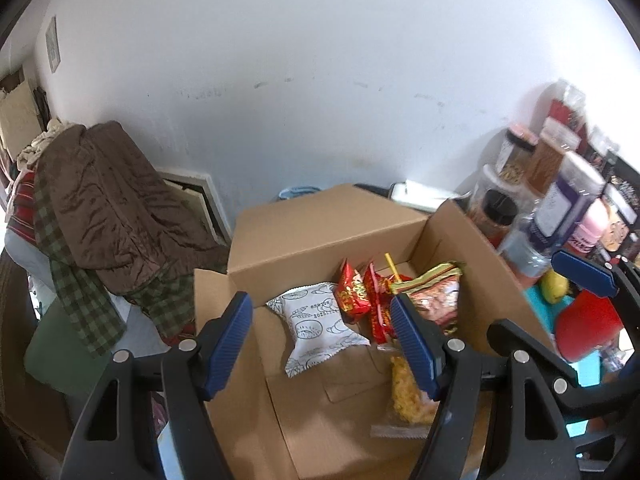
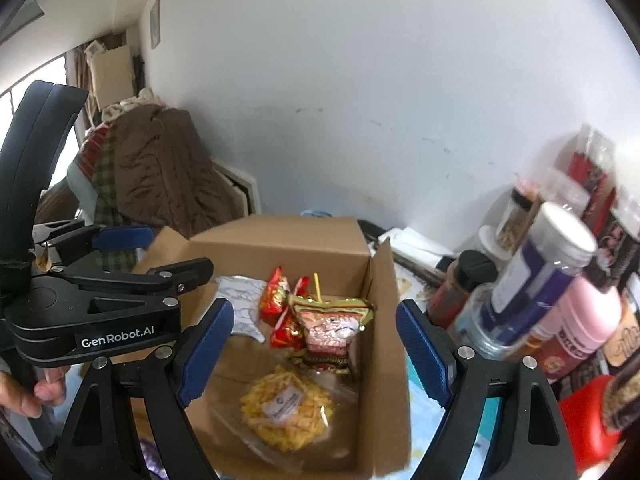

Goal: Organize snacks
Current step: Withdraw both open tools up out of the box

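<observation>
An open cardboard box (image 1: pixel 320 220) (image 2: pixel 384 320) lies below both grippers. Inside it are a white packet printed with pastries (image 1: pixel 320 328) (image 2: pixel 244 308), red packets (image 1: pixel 352 292) (image 2: pixel 276 296), a gold-edged pink packet (image 1: pixel 436 292) (image 2: pixel 332 328) and a clear bag of yellow crackers (image 1: pixel 408 392) (image 2: pixel 288 408). My left gripper (image 1: pixel 320 344) (image 2: pixel 176 250) hangs open over the box's left half, nothing between its fingers. My right gripper (image 2: pixel 316 356) stands open above the cracker bag, holding nothing. In the left wrist view, one blue pad (image 1: pixel 584 276) of the right gripper shows at the right edge.
Jars and bottles (image 2: pixel 540 280) (image 1: pixel 560 200) crowd the table to the right of the box, with a red object (image 2: pixel 588 420) in front. A brown coat (image 1: pixel 104 200) (image 2: pixel 168 176) over checked cloth is piled at the left. A white wall stands behind. A hand (image 2: pixel 24 392) grips the left tool.
</observation>
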### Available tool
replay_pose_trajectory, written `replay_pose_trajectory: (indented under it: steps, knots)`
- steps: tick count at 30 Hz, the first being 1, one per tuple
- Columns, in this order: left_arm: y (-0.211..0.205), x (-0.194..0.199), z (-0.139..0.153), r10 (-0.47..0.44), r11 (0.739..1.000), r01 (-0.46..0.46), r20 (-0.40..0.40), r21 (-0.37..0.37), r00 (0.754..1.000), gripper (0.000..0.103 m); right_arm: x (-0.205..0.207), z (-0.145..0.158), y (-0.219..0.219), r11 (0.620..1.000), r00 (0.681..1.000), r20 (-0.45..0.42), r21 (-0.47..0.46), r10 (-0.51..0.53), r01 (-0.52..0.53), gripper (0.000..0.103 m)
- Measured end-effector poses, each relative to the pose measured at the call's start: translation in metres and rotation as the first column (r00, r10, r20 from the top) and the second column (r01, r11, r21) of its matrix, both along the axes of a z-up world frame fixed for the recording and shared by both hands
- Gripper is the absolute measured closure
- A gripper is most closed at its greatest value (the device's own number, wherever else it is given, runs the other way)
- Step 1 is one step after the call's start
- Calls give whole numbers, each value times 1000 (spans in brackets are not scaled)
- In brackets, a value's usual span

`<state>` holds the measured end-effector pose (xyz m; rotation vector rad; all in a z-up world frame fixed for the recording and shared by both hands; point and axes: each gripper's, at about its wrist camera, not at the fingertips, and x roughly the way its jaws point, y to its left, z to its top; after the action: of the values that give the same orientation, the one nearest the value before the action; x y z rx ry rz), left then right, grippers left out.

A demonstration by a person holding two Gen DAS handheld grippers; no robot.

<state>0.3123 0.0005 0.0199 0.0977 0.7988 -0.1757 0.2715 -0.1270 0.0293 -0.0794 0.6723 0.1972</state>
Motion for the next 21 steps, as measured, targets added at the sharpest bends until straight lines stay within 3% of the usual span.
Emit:
replay_pose_trajectory:
  steps: [21]
  knots:
    - [9, -122, 66, -74, 996, 81, 152, -41, 986, 32, -125, 66, 7, 998, 988, 144, -24, -48, 52, 18]
